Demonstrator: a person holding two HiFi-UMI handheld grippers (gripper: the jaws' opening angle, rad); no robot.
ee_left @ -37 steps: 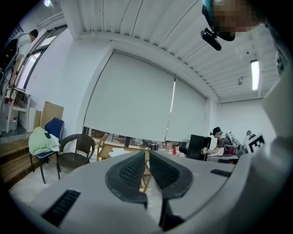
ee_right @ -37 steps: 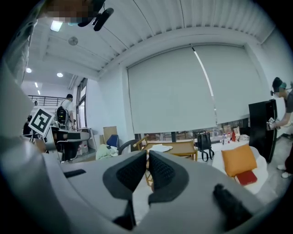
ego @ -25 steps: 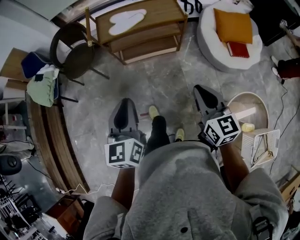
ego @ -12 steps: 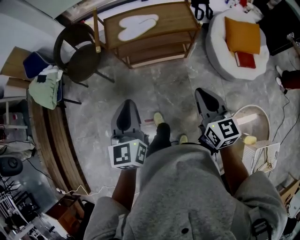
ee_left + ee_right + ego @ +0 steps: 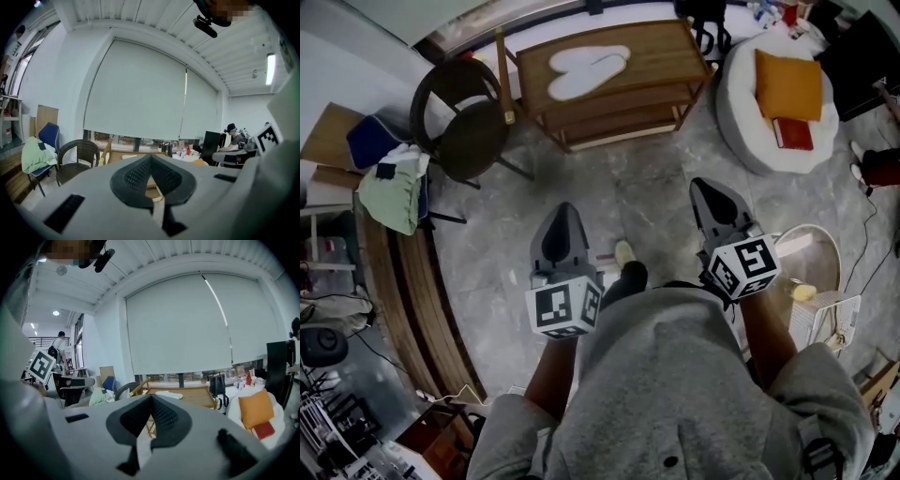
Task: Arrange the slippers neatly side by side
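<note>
Two white slippers (image 5: 586,70) lie close together on top of a low wooden table (image 5: 666,42) at the far side of the floor. They also show small in the left gripper view (image 5: 130,156) and in the right gripper view (image 5: 169,394). My left gripper (image 5: 563,208) is held over the grey floor well short of the table, tips together, nothing in it (image 5: 150,157). My right gripper (image 5: 705,185) is level with it to the right, also shut and empty (image 5: 151,396). Both point toward the table.
A dark wicker chair (image 5: 459,117) stands left of the table, and a blue chair draped with green cloth (image 5: 389,178) further left. A white round cushion (image 5: 741,103) with an orange pillow (image 5: 792,82) lies to the right. A round pale basket (image 5: 816,244) sits by my right arm.
The person has walked forward. The table with the slippers has slid lower in the head view, nearer to both grippers. Both grippers stay shut and empty.
</note>
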